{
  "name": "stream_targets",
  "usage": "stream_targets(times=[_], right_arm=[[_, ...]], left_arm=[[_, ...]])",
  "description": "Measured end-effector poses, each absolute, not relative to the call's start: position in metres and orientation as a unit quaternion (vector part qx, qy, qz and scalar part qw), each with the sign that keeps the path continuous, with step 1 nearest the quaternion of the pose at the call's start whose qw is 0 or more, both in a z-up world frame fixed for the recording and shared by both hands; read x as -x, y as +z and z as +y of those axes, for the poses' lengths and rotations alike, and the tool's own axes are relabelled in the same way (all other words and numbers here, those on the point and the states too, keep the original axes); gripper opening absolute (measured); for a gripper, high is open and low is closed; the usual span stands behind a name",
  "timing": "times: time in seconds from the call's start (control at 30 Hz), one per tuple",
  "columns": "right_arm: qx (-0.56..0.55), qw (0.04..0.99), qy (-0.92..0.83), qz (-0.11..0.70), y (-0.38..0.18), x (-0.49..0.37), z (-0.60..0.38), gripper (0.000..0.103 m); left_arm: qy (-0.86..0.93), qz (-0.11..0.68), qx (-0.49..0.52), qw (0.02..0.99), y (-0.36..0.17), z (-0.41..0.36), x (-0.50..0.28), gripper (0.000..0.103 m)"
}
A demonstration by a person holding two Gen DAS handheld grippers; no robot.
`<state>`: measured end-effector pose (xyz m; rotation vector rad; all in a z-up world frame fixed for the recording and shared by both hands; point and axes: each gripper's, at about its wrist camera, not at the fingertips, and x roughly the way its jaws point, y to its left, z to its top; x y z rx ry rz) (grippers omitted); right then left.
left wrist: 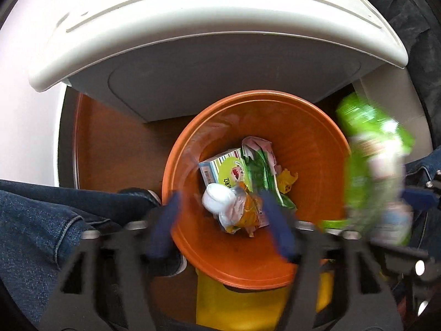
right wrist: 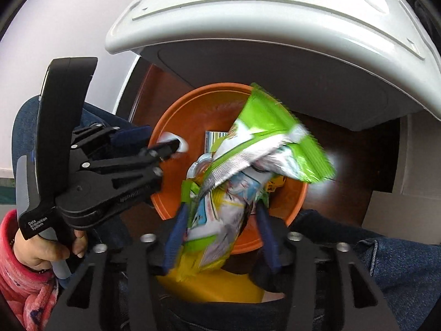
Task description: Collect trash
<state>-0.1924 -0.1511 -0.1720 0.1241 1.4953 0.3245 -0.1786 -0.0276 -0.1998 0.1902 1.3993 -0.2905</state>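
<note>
An orange trash bin (left wrist: 311, 149) stands on the brown floor and holds a small carton (left wrist: 220, 168), crumpled wrappers (left wrist: 261, 162) and a white cup (left wrist: 217, 197). My left gripper (left wrist: 220, 201) is open and empty just above the bin's near rim. My right gripper (right wrist: 220, 215) is over the bin (right wrist: 176, 127) with a green and white snack bag (right wrist: 248, 154) between its fingers; the bag is blurred and the jaws stand a little apart from it. The same bag shows blurred at the right in the left wrist view (left wrist: 374, 165). The left gripper's body (right wrist: 91, 173) shows at the left in the right wrist view.
A white table (left wrist: 193, 41) overhangs the far side of the bin. A yellow object (left wrist: 220, 303) sits under the bin's near edge. The person's jeans-clad legs (left wrist: 41, 220) flank the bin on both sides. A white wall (right wrist: 69, 27) stands at the left.
</note>
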Motion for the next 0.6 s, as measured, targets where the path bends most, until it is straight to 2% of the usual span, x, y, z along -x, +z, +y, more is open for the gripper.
stream_targets(times=[0.03,0.17,0.6], right_arm=[[-0.058,0.72,0.143,0.677,-0.172,0.193,-0.153,0.071],[-0.073,0.724,0.13,0.674,-0.17,0.192,-0.16,0.072],[-0.101,0.765,0.115,0.626,-0.138,0.191,-0.183,0.076]], left_arm=[[-0.131,0.64,-0.089,0.752,-0.2,-0.028,0.178,0.072],[-0.12,0.647,-0.095,0.747,-0.203,-0.028,0.178,0.078],[-0.113,0.644,-0.064,0.754,-0.191,-0.021,0.17,0.078]])
